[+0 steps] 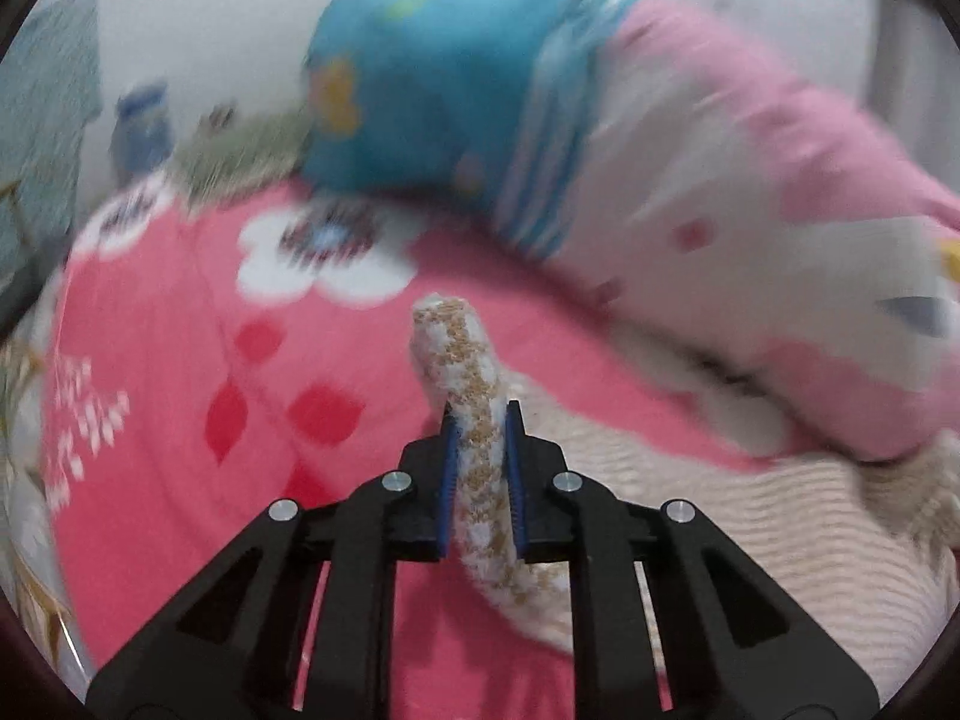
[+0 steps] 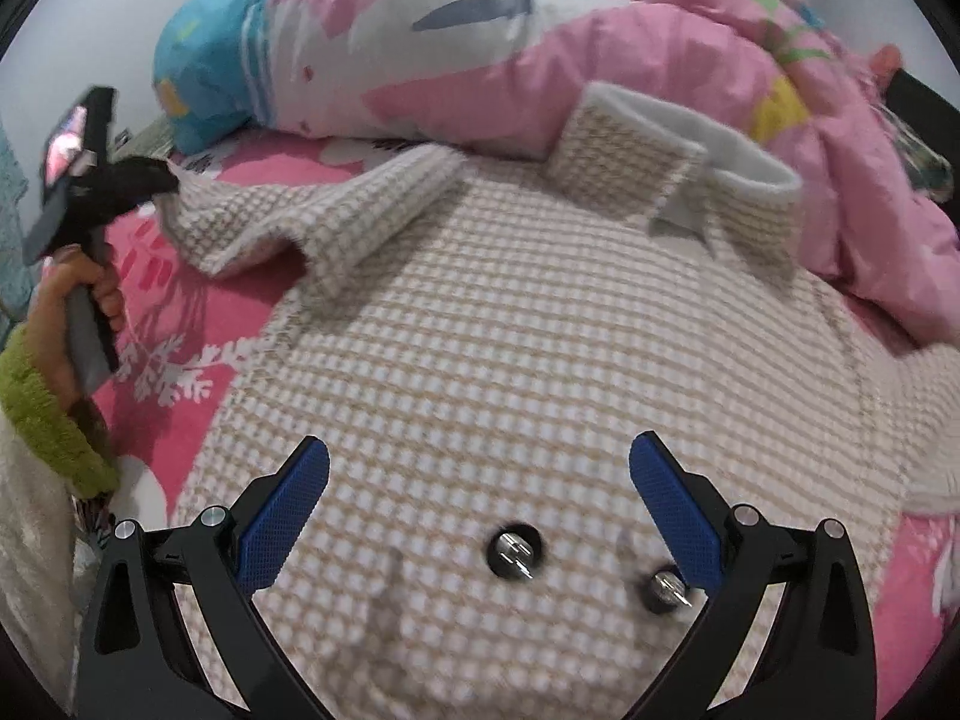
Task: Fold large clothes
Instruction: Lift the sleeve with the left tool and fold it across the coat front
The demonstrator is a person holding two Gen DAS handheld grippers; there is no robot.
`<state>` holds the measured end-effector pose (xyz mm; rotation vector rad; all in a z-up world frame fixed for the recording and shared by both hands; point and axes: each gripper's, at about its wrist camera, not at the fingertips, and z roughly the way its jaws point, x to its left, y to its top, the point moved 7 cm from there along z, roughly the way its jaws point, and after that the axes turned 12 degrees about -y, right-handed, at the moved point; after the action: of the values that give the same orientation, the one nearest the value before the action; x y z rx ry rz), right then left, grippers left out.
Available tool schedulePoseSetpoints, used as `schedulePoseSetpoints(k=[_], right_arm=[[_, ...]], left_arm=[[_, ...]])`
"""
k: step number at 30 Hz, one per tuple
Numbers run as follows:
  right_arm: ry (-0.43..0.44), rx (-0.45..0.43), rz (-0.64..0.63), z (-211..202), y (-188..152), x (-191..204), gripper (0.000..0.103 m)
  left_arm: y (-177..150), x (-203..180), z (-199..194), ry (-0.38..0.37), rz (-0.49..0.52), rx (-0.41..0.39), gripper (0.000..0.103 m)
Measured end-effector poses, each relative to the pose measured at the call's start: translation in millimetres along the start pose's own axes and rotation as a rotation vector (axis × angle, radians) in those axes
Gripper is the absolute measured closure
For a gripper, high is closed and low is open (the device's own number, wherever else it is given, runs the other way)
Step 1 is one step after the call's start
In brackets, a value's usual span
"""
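A: While the checked coat (image 2: pixel 510 330) lies spread on the pink bedsheet (image 1: pixel 180 360), what's around it?
B: Pink quilt (image 2: pixel 660 60) bunched behind, touching the collar (image 2: pixel 708 162); blue pillow (image 1: pixel 420 78) beside the quilt.
A: Left gripper (image 1: pixel 480 450)?
B: Clamped narrow on the sleeve (image 1: pixel 462 372), cuff sticking up past the blue pads (image 1: pixel 513 480). Left view's blurred.
A: Right gripper (image 2: pixel 480 492)?
B: Jaws wide, holding nothing, above the coat front near two dark buttons (image 2: pixel 517 549).

Pink floral bedsheet (image 1: pixel 180 360) — rumpled pink quilt (image 2: pixel 600 48) beside a blue pillow (image 1: pixel 420 78).
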<state>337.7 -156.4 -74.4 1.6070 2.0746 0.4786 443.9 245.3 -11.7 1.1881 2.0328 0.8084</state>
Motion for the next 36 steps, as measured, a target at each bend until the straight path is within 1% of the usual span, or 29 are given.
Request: schedulePoseSetpoints(k=[1, 2, 3, 4, 6, 8, 9, 10, 11, 12, 13, 14, 15, 16, 17, 18, 20, 22, 24, 25, 26, 27, 29, 32, 36], right_arm=[[-0.011, 0.002, 0.018, -5, -4, -9, 0.005], [-0.024, 0.001, 0.036, -10, -9, -18, 0.005], [-0.036, 0.000, 0.054, -15, -15, -27, 0.005], [-0.046, 0.000, 0.068, -16, -17, -34, 0.005], [-0.068, 0.004, 0.109, -24, -28, -53, 0.005], [-0.089, 0.008, 0.145, -30, -40, -72, 0.005], [-0.101, 0.013, 0.162, -32, -48, -81, 0.005], [-0.110, 0.019, 0.173, -33, -51, -87, 0.005], [-0.120, 0.026, 0.183, -34, -57, -94, 0.005], [-0.131, 0.037, 0.194, -35, -66, -102, 0.005], [-0.137, 0.046, 0.199, -33, -70, -108, 0.005], [-0.142, 0.059, 0.204, -30, -77, -114, 0.005], [-0.145, 0.074, 0.208, -27, -84, -118, 0.005], [-0.146, 0.084, 0.209, -24, -88, -118, 0.005], [-0.145, 0.101, 0.209, -20, -95, -121, 0.005], [-0.141, 0.114, 0.206, -15, -100, -122, 0.005], [-0.131, 0.139, 0.194, -4, -105, -120, 0.005], [-0.115, 0.155, 0.186, 5, -110, -118, 0.005], [-0.097, 0.165, 0.185, 15, -110, -115, 0.005], [-0.087, 0.166, 0.188, 19, -109, -113, 0.005], [-0.073, 0.167, 0.191, 24, -108, -111, 0.005], [-0.068, 0.168, 0.192, 28, -107, -110, 0.005], [-0.078, 0.163, 0.188, 36, -105, -108, 0.005], [-0.086, 0.147, 0.173, 43, -106, -107, 0.005], [-0.055, 0.123, 0.176, 43, -112, -107, 0.005]], left_arm=[[5, -18, -13, -0.028, 0.038, -0.028, 0.090], [10, -48, -34, -0.079, 0.092, -0.061, 0.090], [12, -68, -47, -0.122, 0.123, -0.075, 0.090], [12, -95, -63, -0.184, 0.159, -0.086, 0.090], [5, -147, -91, -0.302, 0.226, -0.082, 0.090], [-8, -188, -111, -0.382, 0.292, -0.074, 0.090], [-22, -216, -124, -0.441, 0.338, -0.055, 0.090], [-34, -235, -131, -0.486, 0.371, -0.031, 0.090], [-53, -258, -137, -0.548, 0.407, 0.014, 0.089], [-69, -273, -139, -0.582, 0.431, 0.054, 0.088], [-86, -284, -138, -0.608, 0.457, 0.102, 0.085], [-110, -296, -133, -0.632, 0.485, 0.176, 0.078], [-124, -301, -130, -0.643, 0.497, 0.222, 0.074], [-140, -303, -126, -0.656, 0.499, 0.265, 0.063], [-151, -301, -124, -0.660, 0.494, 0.287, 0.050], [-159, -302, -126, -0.662, 0.494, 0.289, 0.045], [-168, -291, -134, -0.671, 0.495, 0.275, 0.028], [-167, -275, -139, -0.668, 0.493, 0.266, 0.019], [-171, -258, -137, -0.657, 0.479, 0.277, 0.018], [-175, -246, -134, -0.637, 0.459, 0.293, 0.016], [-177, -233, -128, -0.628, 0.439, 0.309, 0.014], [-180, -224, -122, -0.620, 0.421, 0.330, 0.014], [-191, -202, -105, -0.579, 0.373, 0.382, 0.014], [-208, -186, -83, -0.541, 0.339, 0.434, 0.014], [-225, -178, -65, -0.517, 0.332, 0.482, 0.014]])
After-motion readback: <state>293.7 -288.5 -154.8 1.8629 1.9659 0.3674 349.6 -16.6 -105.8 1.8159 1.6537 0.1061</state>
